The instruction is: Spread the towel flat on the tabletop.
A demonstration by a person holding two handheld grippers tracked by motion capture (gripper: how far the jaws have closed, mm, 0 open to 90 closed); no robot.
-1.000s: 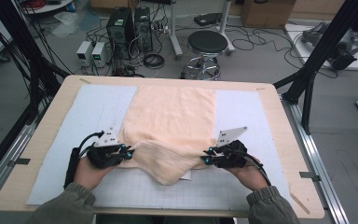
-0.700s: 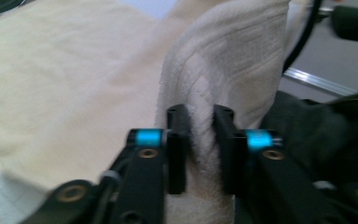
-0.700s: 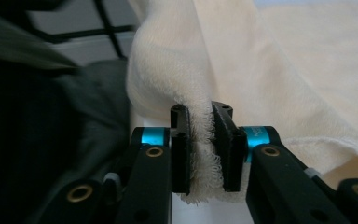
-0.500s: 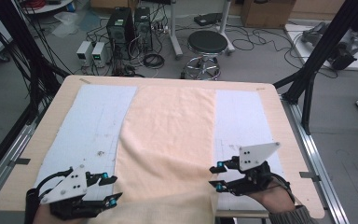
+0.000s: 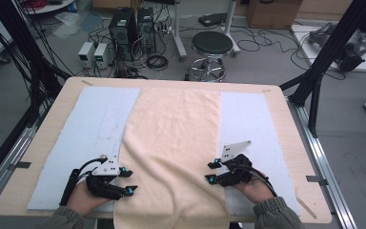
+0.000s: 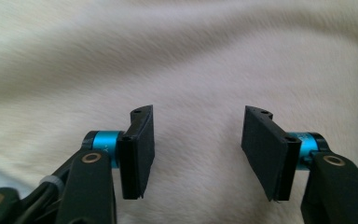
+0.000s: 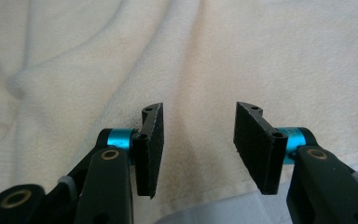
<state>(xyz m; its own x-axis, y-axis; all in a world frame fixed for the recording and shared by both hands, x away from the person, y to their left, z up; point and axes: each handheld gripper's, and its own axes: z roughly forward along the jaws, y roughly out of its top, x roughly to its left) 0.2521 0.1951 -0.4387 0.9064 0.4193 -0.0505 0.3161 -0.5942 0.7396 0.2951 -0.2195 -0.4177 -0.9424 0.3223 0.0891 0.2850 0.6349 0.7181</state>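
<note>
Lab room, cables and PC towers on the floor, black stool [image 5: 212,44] behind a wooden table [image 5: 43,129] covered by a pale blue mat [image 5: 90,129]. Cream towel [image 5: 174,143] spread flat down the middle of the mat, near end draped over the table's front edge, far end near the back edge.

Left gripper [image 5: 126,181] sits at the towel's left edge near the front, jaws apart with nothing between them; they have just been opening. The left gripper view shows its pads [image 6: 137,149] over bare towel [image 6: 191,60], no fabric pinched. Right gripper [image 5: 211,171] at the towel's right edge, jaws likewise apart and just been opening, empty. The right gripper view shows soft folds [image 7: 98,70] in the cloth and the hem [image 7: 214,198] near the mat.

Risks: the overhanging end could drag the towel off the front. A regrip may catch only one layer or miss the hem. Uneven pulls from the two sides would skew it or add wrinkles.
</note>
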